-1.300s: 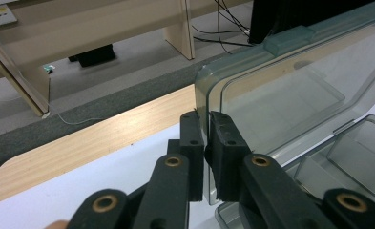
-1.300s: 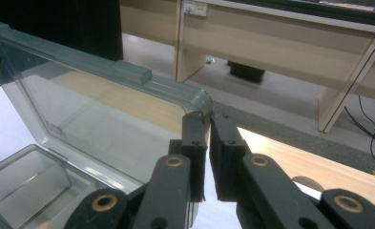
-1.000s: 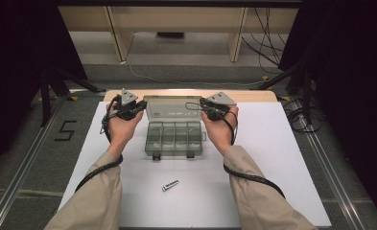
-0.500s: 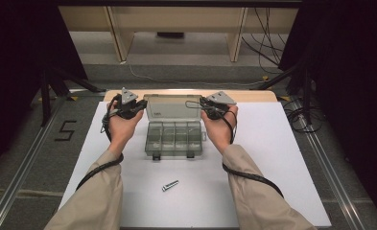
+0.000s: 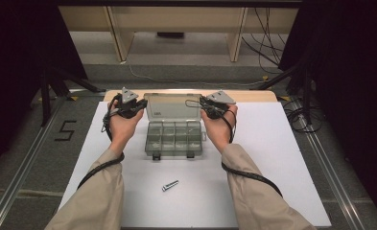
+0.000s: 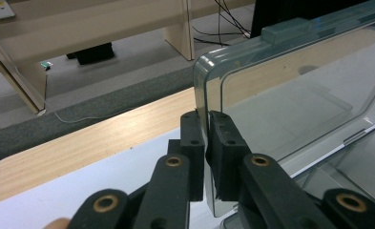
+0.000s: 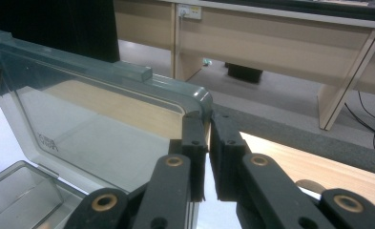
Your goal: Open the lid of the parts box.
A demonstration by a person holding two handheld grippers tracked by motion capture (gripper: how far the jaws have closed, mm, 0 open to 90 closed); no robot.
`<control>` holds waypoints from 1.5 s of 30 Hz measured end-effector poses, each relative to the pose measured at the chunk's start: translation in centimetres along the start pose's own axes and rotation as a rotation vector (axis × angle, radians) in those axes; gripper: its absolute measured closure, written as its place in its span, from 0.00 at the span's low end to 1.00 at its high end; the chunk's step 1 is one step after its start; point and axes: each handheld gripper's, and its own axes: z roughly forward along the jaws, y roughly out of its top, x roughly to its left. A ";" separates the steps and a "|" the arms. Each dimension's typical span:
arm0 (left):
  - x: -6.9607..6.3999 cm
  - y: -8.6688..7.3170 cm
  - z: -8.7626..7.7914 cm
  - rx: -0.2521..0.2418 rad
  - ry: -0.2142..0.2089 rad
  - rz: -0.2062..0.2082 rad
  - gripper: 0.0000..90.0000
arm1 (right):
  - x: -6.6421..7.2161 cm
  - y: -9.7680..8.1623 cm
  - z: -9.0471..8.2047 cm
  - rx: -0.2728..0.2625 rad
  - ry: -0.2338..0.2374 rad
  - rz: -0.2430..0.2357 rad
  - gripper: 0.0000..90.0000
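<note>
- Dim room, grey floor, pale wooden furniture at the back; the work happens on a white desk (image 5: pixel 272 158) with a wooden strip along its far edge.
- In the middle of the desk sits a clear compartment box (image 5: pixel 174 139), its lid (image 5: pixel 171 106) swung up and standing at the far side.
- Left gripper (image 6: pixel 206 125) has its jaws clamped on the lid's left edge, close to the upper corner; you can see the plastic rim pinched between the pads.
- Right gripper (image 7: pixel 206 126) does the same on the lid's right edge, jaws tight on the rim at the rounded corner.
- So the lid's long axis runs straight across between the two hands, one gripper at each end, and the tray lies toward the person, below and in front of both. Neither hand is nearer; it's symmetric.
- My guess: whichever way the lid goes, it pivots on the hinge along its bottom edge, so both hands need to swing together or it'll twist.
- A lone silver bolt (image 5: pixel 170 185) lies on the desk nearer the person, well apart from the box.
</note>
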 end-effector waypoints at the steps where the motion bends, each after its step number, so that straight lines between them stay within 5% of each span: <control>1: 0.0 0.0 0.0 -0.001 0.000 0.000 0.94 | 0.0 0.0 0.0 0.005 -0.002 0.005 0.95; 45: 0.0 -1.8 1.9 0.061 0.007 -0.007 0.93 | -0.3 -1.8 1.7 0.071 0.002 -0.019 0.94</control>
